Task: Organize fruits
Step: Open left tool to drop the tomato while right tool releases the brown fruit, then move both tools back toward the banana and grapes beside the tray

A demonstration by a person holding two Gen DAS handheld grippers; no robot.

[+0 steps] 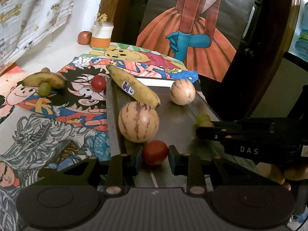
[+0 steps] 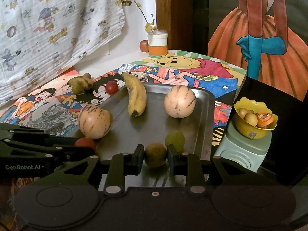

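The metal tray (image 2: 204, 104) is showing dull grey, two melons (image 2: 180, 102) are wearing cream skin with purple-brown streaks, the banana (image 2: 135, 96) is glowing yellow with dark flecks, and a tomato (image 1: 155, 152) is shining red. A grape (image 2: 175, 138) is looking pale green, while the bowl (image 2: 250, 132) is showing yellow and the jar (image 2: 157, 43) white over orange

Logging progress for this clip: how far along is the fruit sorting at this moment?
Done: on the metal tray sit a yellow banana, two striped beige melons and a green grape.
In hand: left tongs flank a red tomato; right tongs flank a brownish round fruit, both at the tray's near edge.
Left: a spotted banana, another grape and another tomato lie off the tray.
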